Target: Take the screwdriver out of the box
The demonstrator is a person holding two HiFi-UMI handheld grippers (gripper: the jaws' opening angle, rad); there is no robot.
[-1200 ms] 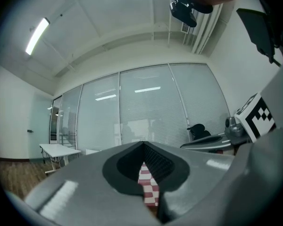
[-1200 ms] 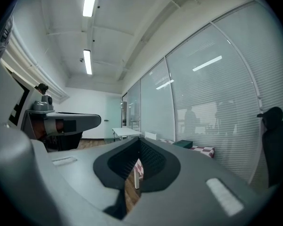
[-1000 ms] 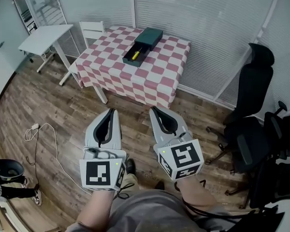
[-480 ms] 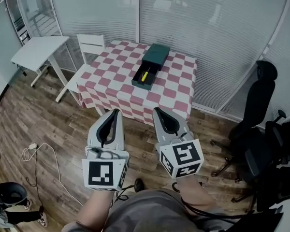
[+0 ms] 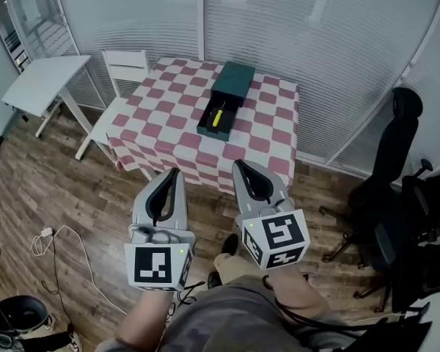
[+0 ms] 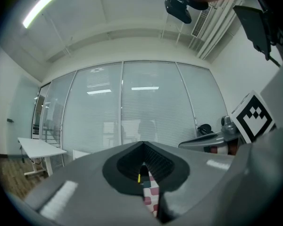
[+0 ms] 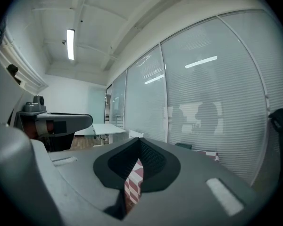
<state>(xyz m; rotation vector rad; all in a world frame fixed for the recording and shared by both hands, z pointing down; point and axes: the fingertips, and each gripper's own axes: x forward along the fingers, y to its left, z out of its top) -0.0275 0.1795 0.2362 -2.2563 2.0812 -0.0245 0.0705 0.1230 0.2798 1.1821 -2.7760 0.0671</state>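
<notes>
screwdriver, yellow handle, lies in the open dark green box on the checkered tabletop at the far side. left gripper and right gripper sit side by side near the person, both jaws together, holding nothing.

The left gripper and right gripper point forward side by side, slightly apart, each with its jaws pressed together.

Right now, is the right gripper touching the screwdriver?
Apart. Head view: right gripper hangs over the floor, short of the screwdriver in its box.
</notes>
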